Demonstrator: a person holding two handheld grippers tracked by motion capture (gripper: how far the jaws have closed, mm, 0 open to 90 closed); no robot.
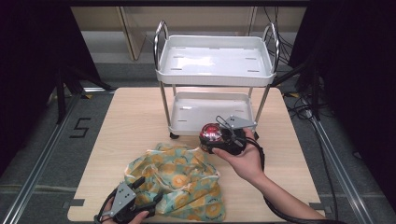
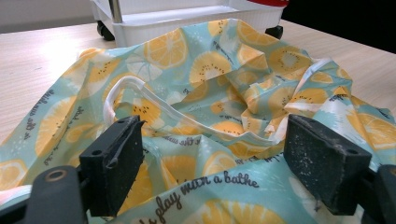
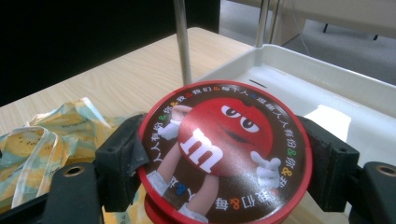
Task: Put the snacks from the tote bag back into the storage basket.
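The right gripper [image 1: 223, 138] is clamped on a round red tin [image 3: 224, 151], one black jaw pressed against each side of its rim. In the right gripper view the tin sits flat between the jaws with its lid facing up, printed with a red cartoon candy figure and a ring of small coloured characters (the figure appears upside down from this camera). Just beyond the tin stands the lower tray [image 3: 327, 88] of a small white cart [image 1: 215, 63], and one of the cart's metal posts [image 3: 182, 42] rises right behind the tin. In the high view the right hand [image 1: 245, 158] holds the gripper just above the wooden table [image 1: 135, 116], at the front edge of that lower tray.

The left gripper [image 1: 140, 196] has its jaws spread wide with nothing pinched between them. It rests at the near edge of a crumpled cloth bag [image 2: 210, 84], pale blue-green with orange citrus slices and dark script lettering. In the left gripper view the fabric spreads under and ahead of both jaws, and a white handle loop [image 2: 135, 91] lies on it just past the jaw at the left. Farther off behind the bag are the cart's base and castors [image 2: 105, 32]. The tin is up and to the right of the bag in the high view, held clear of the fabric.
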